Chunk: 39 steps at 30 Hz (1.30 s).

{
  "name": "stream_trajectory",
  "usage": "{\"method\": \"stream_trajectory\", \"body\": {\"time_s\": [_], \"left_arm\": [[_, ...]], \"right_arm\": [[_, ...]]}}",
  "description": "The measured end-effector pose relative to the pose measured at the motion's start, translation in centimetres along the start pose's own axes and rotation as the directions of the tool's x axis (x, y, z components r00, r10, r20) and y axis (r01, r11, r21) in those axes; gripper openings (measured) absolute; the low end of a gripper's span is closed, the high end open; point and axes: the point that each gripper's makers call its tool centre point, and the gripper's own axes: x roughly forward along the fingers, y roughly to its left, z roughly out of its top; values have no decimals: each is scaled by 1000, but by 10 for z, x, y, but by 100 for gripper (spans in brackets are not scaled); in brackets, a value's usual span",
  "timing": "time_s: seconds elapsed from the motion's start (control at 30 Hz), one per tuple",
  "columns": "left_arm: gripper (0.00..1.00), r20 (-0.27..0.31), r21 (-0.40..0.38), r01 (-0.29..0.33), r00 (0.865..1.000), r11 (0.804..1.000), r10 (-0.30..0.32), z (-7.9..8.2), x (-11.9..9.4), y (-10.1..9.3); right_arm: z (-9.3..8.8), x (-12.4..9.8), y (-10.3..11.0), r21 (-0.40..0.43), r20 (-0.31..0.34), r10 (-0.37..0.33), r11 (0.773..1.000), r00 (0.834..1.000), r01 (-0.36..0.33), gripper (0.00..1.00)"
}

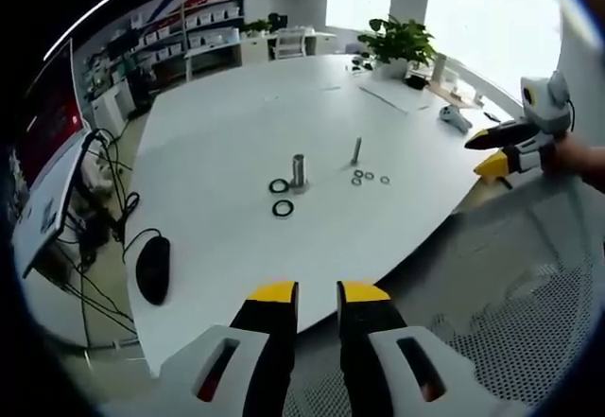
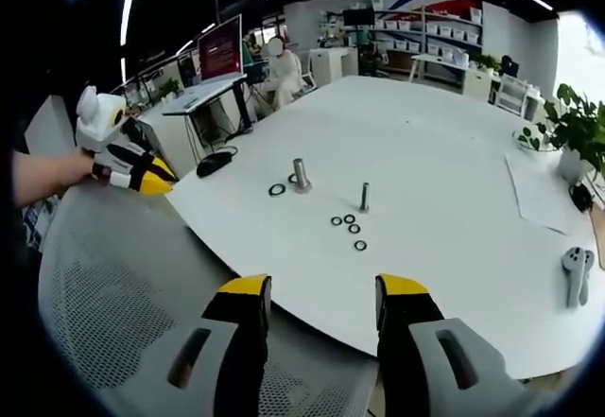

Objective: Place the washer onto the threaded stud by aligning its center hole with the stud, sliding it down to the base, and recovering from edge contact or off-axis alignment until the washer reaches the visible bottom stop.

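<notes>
Though tiny, washers [image 2: 349,227] lie flat beside thin stud [image 2: 364,196].

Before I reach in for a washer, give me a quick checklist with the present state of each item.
1. Left gripper free to grasp: ok, jaws a little apart, nothing between them.
2. Right gripper free to grasp: ok, jaws wide apart and empty.
3. Thin threaded stud standing upright on the white table: ok.
4. Small washers within view: ok, four lie loose on the table beside the thin stud.
5. Stud bare of any washer: cannot tell, too small to see its base.
6. Grippers close enough to pick: not ok, both hang back off the table edge, over a mesh chair.
</notes>
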Motion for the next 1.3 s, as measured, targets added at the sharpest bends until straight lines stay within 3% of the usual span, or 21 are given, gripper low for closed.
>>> {"method": "stream_trajectory", "body": {"time_s": [0.13,0.5,0.9,1.1,1.3], "left_arm": [[14,25,-22,12,1000,1000,-11,4,1,-5],[15,-3,-37,42,999,998,-42,0,4,-7],[15,15,-22,73,997,997,-73,0,4,-13],[16,4,-10,64,998,998,-64,-2,5,-12],[16,-14,-29,50,999,998,-51,-2,7,-7]], "right_arm": [[-3,2,1,-15,-20,0,1000,1000,0,47],[-4,2,-3,-21,-25,-19,1000,999,19,48],[-12,1,-15,29,-47,-75,997,996,77,49],[-18,4,-13,2,-90,-66,998,994,67,49],[-14,1,-11,32,-70,-48,998,996,50,49]]}}
